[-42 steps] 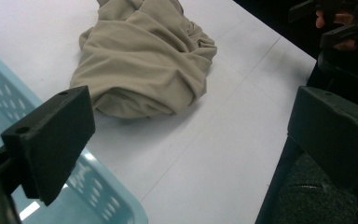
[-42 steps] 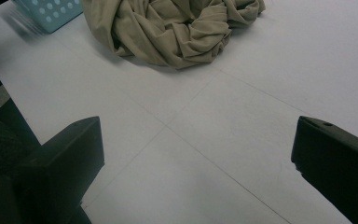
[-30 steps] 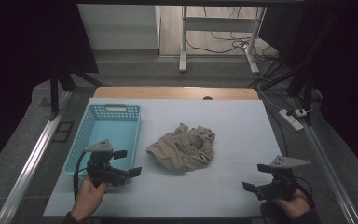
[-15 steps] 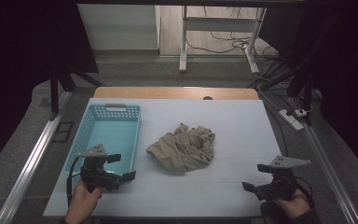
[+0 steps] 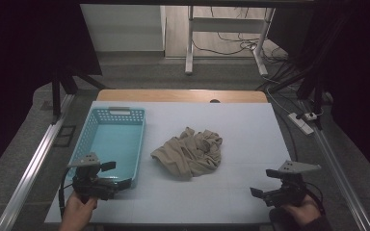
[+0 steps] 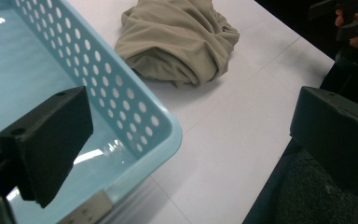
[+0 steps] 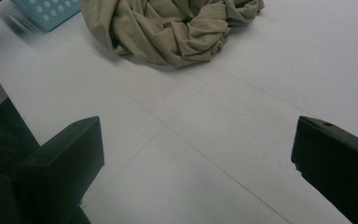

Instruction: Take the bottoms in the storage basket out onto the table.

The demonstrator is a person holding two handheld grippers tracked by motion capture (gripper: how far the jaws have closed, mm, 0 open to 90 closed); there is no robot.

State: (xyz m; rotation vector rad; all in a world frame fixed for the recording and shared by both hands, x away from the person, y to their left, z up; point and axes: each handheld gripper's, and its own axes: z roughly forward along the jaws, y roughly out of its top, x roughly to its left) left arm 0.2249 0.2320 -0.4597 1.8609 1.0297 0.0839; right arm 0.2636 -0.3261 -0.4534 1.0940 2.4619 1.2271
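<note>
Cloth [image 5: 189, 153]: beige garment, crumpled in a loose heap near the middle of the table [image 5: 241, 130]; touched by neither tool; its longer spread runs roughly from 8 o'clock to 2 o'clock in the high view.

Left gripper [image 5: 107, 177]: at the table's near-left corner, over the near end of the basket; jaws wide apart and holding nothing; cloth lies toward 1 o'clock from it, across the basket's right wall.

Right gripper [image 5: 262, 192]: at the near-right edge, low over bare table; jaws spread wide, nothing between them; cloth lies toward 10 o'clock from it.

Nearer hand: judged to be about even, the left perhaps slightly closer; the right has the open path, with no wall in the way.

Basket [image 5: 139, 139]: pale blue, perforated walls, standing at 9 o'clock of the cloth and just apart from it; long axis running near to far; nothing inside it.

Coming move, as judged: a reach inward to the heap; the cloth is not yet gripped.
</note>
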